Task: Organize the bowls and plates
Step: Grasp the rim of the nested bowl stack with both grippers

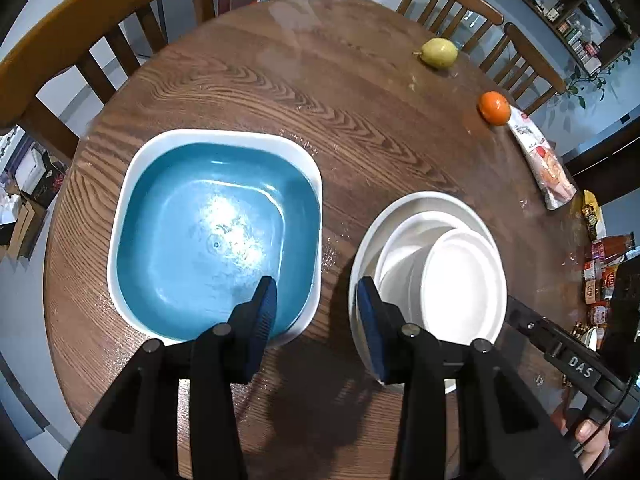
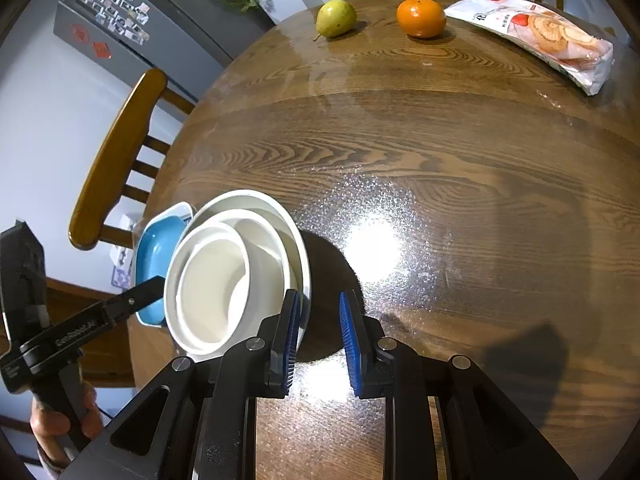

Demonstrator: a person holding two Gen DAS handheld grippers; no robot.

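Left gripper [image 1: 316, 316] open, nothing between pads, poised between blue square dish [image 1: 216, 236] and white bowl stack [image 1: 428, 276]. Right gripper [image 2: 319, 344] open, empty, just right of stack. Pear [image 1: 440, 53], orange [image 1: 495, 108] well beyond.

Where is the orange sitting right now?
The orange sits on the table's far edge, between the pear and the snack packet.

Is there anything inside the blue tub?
No, the blue tub shows only its bare shiny bottom in the left wrist view.
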